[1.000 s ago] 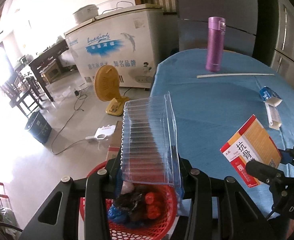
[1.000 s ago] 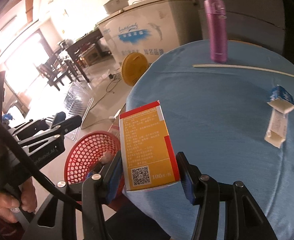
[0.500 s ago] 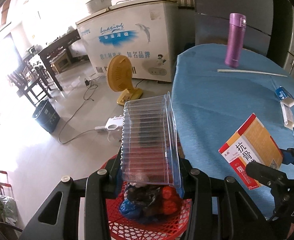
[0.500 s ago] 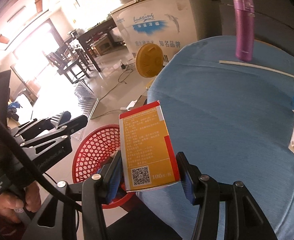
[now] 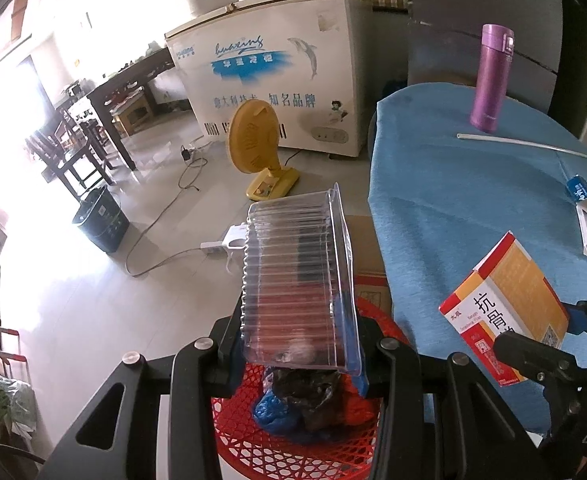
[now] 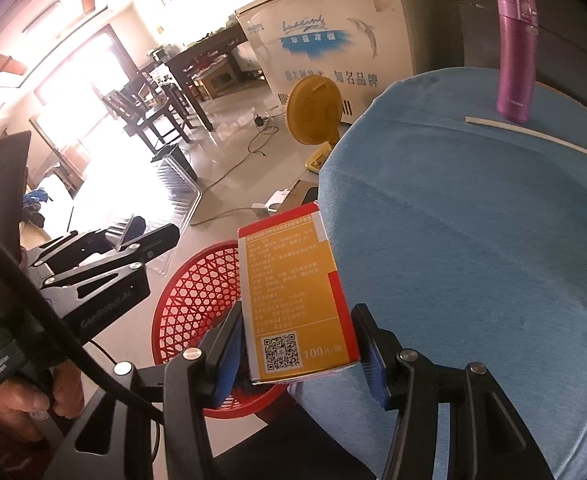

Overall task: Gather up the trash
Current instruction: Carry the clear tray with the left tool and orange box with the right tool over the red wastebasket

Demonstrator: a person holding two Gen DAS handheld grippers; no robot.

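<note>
clear plastic tray (image 5: pixel 297 276) pinched in left tongs (image 5: pixel 299 354) (tilted downward); right tongs (image 6: pixel 299 354) pinch orange box (image 6: pixel 293 304).

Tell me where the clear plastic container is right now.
The clear plastic container is clamped in the left gripper, at the centre of the left wrist view, above the red basket on the floor beside the blue-covered table.
</note>
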